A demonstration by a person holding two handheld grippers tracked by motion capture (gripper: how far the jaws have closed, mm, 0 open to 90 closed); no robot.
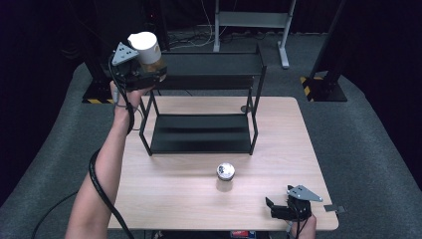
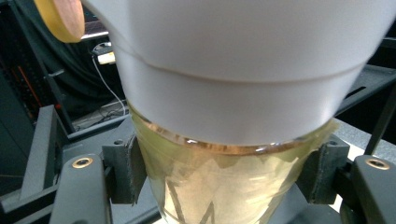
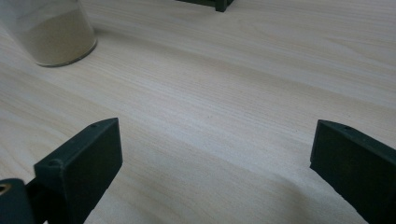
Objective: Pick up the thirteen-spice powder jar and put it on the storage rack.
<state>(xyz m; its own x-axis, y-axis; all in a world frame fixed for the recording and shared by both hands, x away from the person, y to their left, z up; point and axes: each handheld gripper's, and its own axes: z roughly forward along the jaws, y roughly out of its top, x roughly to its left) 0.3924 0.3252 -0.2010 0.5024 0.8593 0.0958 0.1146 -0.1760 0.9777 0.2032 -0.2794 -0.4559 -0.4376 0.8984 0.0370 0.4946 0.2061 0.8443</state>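
Note:
My left gripper [image 1: 144, 74] is raised at the top left corner of the black two-tier rack [image 1: 204, 79], shut on a jar [image 1: 147, 50] with a white lid and a clear yellowish body. In the left gripper view the jar [image 2: 224, 140] sits between the two black pads [image 2: 125, 168], lid toward the camera. A second jar [image 1: 225, 177] with a silvery lid stands on the wooden table [image 1: 174, 194] in front of the rack; its powder-filled base [image 3: 51, 32] appears in the right gripper view. My right gripper [image 1: 274, 206] rests low near the table's front right corner, open, jaws [image 3: 215, 158] wide apart over bare wood.
The rack's lower shelf [image 1: 199, 134] stands on the back half of the table, its upper shelf [image 1: 214, 64] above it. Grey carpet surrounds the table, with metal stands [image 1: 249, 25] behind. A thick black cable [image 1: 102, 189] trails along the left forearm.

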